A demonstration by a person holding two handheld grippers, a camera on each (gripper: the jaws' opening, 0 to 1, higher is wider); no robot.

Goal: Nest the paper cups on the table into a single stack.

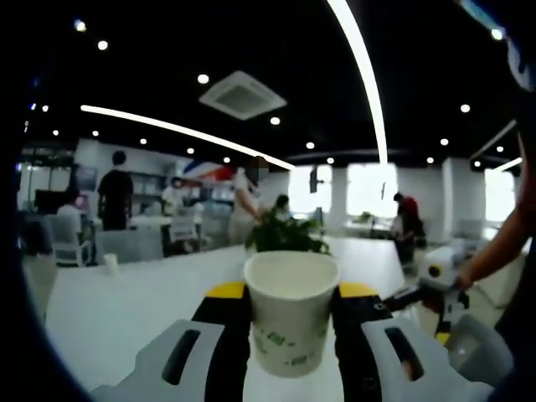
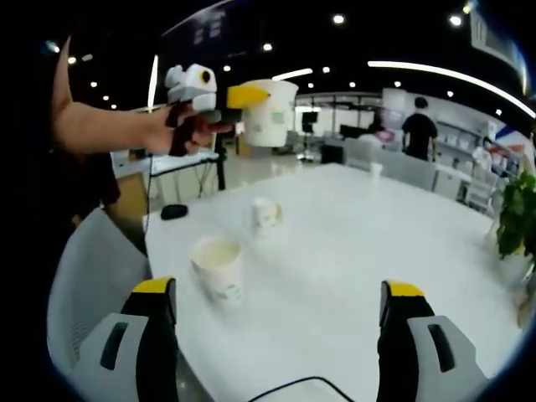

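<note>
The white counter (image 2: pixel 352 251) runs long through the open office, and a green plant (image 2: pixel 517 213) stands at its far right edge in the right gripper view. Office chairs (image 1: pixel 126 244) line the far side in the left gripper view, and people stand beyond them.

The left gripper (image 1: pixel 291 295) holds a paper cup (image 1: pixel 291 310) upright between its yellow-tipped fingers (image 1: pixel 224 291) — the fingers are drawn in narrow, one pressed to each side of the cup's wall below the rim. In the right gripper view that same gripper sits raised well above the counter in a hand (image 2: pixel 180 127), the cup clamped at its front.

The right gripper (image 2: pixel 279 293) has its fingers (image 2: pixel 154 287) spread wide with nothing between them, hanging over the near end of the counter.

Two more cups stay on the counter: a near cup (image 2: pixel 219 270) stands upright just ahead of the right gripper's left finger, and a farther cup (image 2: pixel 266 214) sits beyond it — apart from it, and seemingly tilted. A small dark object (image 2: pixel 174 211) lies near the counter's left edge.
</note>
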